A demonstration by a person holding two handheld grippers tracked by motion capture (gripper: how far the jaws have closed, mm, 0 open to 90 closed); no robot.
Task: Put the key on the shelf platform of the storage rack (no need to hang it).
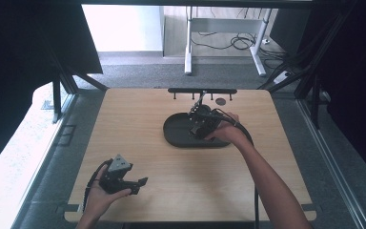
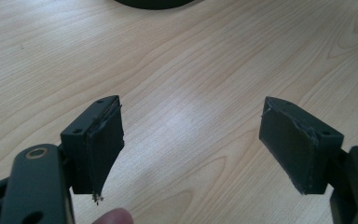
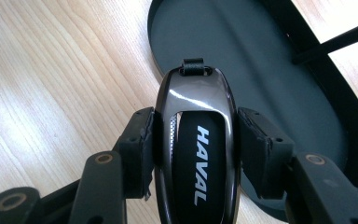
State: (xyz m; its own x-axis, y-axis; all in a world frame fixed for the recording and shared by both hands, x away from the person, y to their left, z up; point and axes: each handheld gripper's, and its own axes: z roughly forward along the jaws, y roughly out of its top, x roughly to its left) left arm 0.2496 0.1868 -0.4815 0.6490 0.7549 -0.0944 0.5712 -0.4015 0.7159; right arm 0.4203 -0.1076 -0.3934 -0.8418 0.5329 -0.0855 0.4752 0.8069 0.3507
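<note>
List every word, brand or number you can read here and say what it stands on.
"HAVAL": white letters on the black face of the car key fob, clamped between the right gripper's jaws above the dark oval tray.
No other text is legible on the tray or the wooden table.

The one readable text is the brand name "HAVAL", in white capitals running lengthwise along the black middle panel of the glossy dark car key fob, seen in the right gripper view.
</note>
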